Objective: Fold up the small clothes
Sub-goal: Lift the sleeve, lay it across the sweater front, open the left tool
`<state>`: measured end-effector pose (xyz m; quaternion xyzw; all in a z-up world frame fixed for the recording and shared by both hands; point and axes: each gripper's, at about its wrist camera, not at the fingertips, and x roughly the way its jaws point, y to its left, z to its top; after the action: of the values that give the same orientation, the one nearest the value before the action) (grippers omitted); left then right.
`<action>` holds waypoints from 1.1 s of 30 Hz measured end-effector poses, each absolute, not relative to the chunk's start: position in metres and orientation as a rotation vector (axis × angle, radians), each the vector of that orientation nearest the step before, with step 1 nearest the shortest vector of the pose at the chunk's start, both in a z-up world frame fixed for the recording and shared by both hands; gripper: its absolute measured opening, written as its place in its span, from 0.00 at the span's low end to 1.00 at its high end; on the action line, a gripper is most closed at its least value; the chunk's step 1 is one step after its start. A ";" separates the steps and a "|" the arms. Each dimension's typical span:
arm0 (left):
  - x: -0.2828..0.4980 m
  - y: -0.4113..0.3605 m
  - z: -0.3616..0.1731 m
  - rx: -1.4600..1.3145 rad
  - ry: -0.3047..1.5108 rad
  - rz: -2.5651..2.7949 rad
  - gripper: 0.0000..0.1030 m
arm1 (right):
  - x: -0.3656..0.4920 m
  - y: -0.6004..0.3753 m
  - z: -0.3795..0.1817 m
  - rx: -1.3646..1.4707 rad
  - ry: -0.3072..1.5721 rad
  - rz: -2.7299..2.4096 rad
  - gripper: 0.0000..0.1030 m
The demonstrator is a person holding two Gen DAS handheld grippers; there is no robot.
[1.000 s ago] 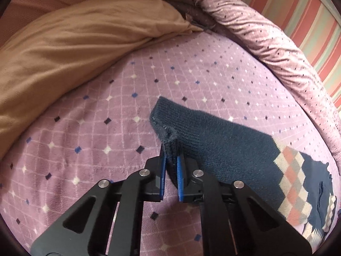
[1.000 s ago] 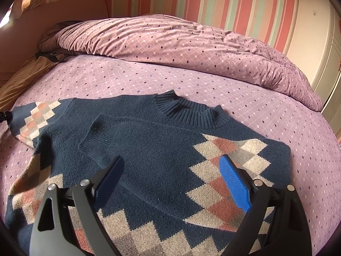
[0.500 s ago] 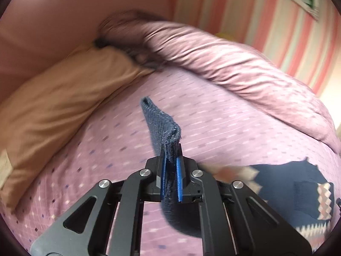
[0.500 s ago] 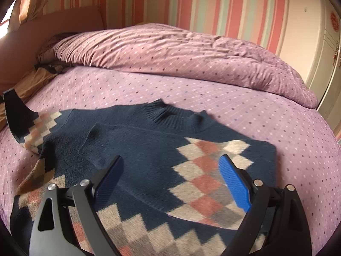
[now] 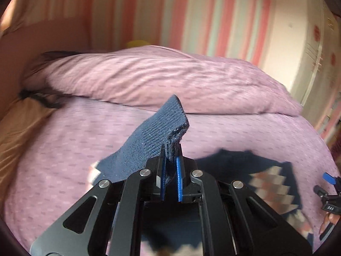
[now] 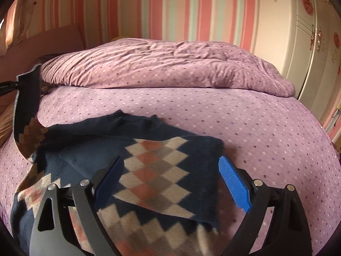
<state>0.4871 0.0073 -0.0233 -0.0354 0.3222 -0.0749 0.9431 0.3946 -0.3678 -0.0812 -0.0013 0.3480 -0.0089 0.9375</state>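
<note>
A navy sweater (image 6: 149, 160) with a beige, pink and grey diamond pattern lies on the purple bedspread (image 6: 234, 115). Its right sleeve is folded across the chest. My left gripper (image 5: 171, 162) is shut on the ribbed cuff of the left sleeve (image 5: 157, 130) and holds it up off the bed. In the right wrist view that raised sleeve (image 6: 26, 106) hangs at the far left. My right gripper (image 6: 170, 179) hovers open above the sweater's patterned front, nothing between its blue pads (image 6: 233, 183). The body of the sweater (image 5: 272, 183) shows blurred at lower right of the left wrist view.
A rumpled purple duvet (image 6: 159, 64) is heaped along the far side of the bed against a striped wall. A tan pillow (image 5: 15, 132) lies at the left. A cream wardrobe (image 6: 309, 34) stands at the right. My right gripper's tip (image 5: 329, 189) shows at the left view's right edge.
My left gripper has lifted the sleeve cuff off the bed and swung it up and to the right, rolling as it went. The right gripper drew back a little, still open.
</note>
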 end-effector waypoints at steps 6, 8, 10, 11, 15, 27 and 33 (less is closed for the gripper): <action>0.478 -0.110 -0.055 -0.036 0.717 -0.271 0.06 | 0.384 -0.408 -0.087 0.019 0.716 -0.052 0.88; 0.473 -0.145 -0.073 -0.016 0.743 -0.296 0.06 | 0.380 -0.422 -0.090 0.029 0.721 -0.063 0.88; 0.469 -0.176 -0.099 -0.007 0.773 -0.304 0.06 | 0.378 -0.434 -0.095 0.040 0.727 -0.073 0.88; 0.468 -0.186 -0.111 -0.012 0.791 -0.304 0.06 | 0.377 -0.439 -0.096 0.045 0.729 -0.078 0.88; 0.464 -0.213 -0.162 -0.006 0.879 -0.290 0.06 | 0.373 -0.451 -0.105 0.052 0.746 -0.082 0.88; 0.440 -0.213 -0.181 0.023 0.860 -0.310 0.83 | 0.382 -0.440 -0.120 0.098 0.785 -0.031 0.90; 0.430 -0.164 -0.151 0.110 0.799 -0.243 0.90 | 0.407 -0.413 -0.138 0.334 0.897 0.106 0.90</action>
<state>0.4301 -0.1643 -0.1506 0.0536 0.3876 -0.1177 0.9127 0.4073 -0.4130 -0.1377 0.1608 0.4313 0.0511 0.8863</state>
